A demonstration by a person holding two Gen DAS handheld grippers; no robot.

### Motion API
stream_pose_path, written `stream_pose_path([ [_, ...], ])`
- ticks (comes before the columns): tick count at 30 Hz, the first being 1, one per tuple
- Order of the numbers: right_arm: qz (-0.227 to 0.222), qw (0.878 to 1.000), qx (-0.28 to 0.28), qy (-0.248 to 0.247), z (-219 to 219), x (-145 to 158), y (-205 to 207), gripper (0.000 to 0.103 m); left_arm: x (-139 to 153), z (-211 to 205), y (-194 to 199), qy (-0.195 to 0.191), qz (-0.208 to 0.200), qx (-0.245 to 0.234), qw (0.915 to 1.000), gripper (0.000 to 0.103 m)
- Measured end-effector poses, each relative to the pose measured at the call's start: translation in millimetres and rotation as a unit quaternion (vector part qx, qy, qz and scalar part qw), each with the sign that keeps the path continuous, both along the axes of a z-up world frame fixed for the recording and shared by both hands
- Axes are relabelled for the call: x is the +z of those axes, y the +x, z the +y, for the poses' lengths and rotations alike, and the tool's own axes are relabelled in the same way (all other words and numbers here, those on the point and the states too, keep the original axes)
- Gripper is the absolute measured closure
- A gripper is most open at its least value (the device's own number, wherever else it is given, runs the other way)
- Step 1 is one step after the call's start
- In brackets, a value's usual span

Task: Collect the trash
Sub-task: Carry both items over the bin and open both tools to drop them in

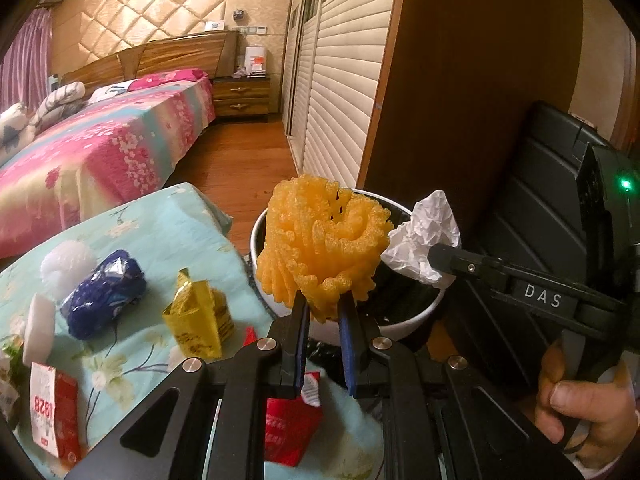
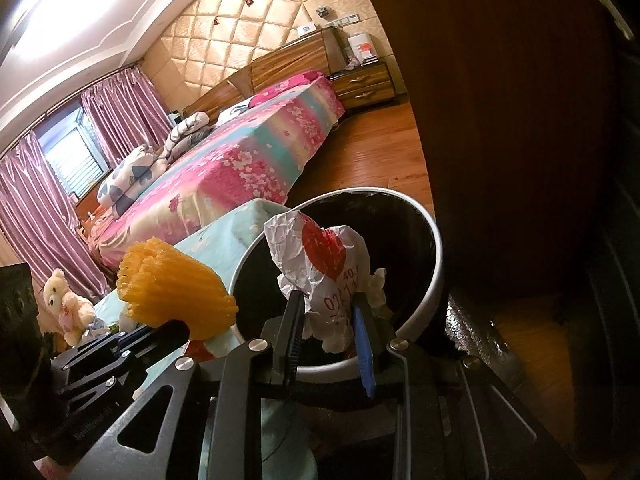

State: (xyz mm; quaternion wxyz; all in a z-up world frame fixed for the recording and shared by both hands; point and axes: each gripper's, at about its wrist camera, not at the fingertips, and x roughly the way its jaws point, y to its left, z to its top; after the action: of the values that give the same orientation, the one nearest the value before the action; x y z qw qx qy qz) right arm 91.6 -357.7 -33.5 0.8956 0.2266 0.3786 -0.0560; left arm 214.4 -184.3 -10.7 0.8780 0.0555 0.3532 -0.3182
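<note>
Left gripper (image 1: 324,304): fingers (image 1: 298,336) closed on the lower edge of an orange foam fruit net (image 1: 324,236), pinched between the blue pads. Net is held above the near-left rim of a white trash bin (image 1: 420,312) with a dark inside.

Right gripper (image 2: 328,312): fingers (image 2: 294,320) clamped on a crumpled white paper with red print (image 2: 320,264). Paper hangs over the bin's (image 2: 432,280) open mouth, just beside the net on the right. In the left wrist view the same paper (image 1: 424,236) shows at the bin's far-right rim, with a hand (image 1: 584,408) wrapped round the right gripper's handle.

Left of the bin: counter covered with a light blue floral cloth (image 1: 160,224). On it, well apart from the bin:
- gold foil wrapper (image 1: 200,316), standing
- blue wrapper (image 1: 106,292), crumpled
- white foam ball (image 1: 68,264), touching the blue wrapper
- white pad (image 1: 38,328) on edge
- red-and-white box (image 1: 54,412) at the near-left edge
- red packet (image 1: 292,428), partly hidden under the left gripper

Beyond: bed (image 1: 100,152) with pink floral spread, wooden nightstand (image 1: 242,98), slatted wardrobe doors (image 1: 340,80).
</note>
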Motion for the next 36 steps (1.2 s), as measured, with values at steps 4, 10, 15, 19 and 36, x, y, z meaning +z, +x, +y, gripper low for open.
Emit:
stream_pose_path([
  [4, 0.004, 1.0, -0.003, 0.002, -3.4, -1.6, 2.4, 0.079, -3.0, -9.4, 5.6, 0.002, 0.006, -0.003, 1.0, 0.09],
  [10, 0.014, 1.0, -0.006, 0.007, -10.6, -5.6, 5.7, 0.078, -7.3, -20.6, 14.1, 0.008, 0.012, -0.007, 0.9999, 0.09],
  [15, 0.022, 1.0, -0.006, 0.01, -10.5, -7.0, 8.7, 0.078, -9.8, -27.7, 17.1, 0.011, 0.018, -0.007, 0.9997, 0.09],
  [19, 0.026, 1.0, -0.006, 0.012, -11.1, -6.3, 13.1, 0.076, -10.3, -32.1, 17.8, 0.011, 0.025, -0.01, 0.9996, 0.089],
  [36, 0.023, 0.999, -0.011, 0.037, -12.4, -3.9, 12.4, 0.055, 2.2, -19.4, -2.9, -0.01, 0.026, 0.009, 0.9996, 0.07],
])
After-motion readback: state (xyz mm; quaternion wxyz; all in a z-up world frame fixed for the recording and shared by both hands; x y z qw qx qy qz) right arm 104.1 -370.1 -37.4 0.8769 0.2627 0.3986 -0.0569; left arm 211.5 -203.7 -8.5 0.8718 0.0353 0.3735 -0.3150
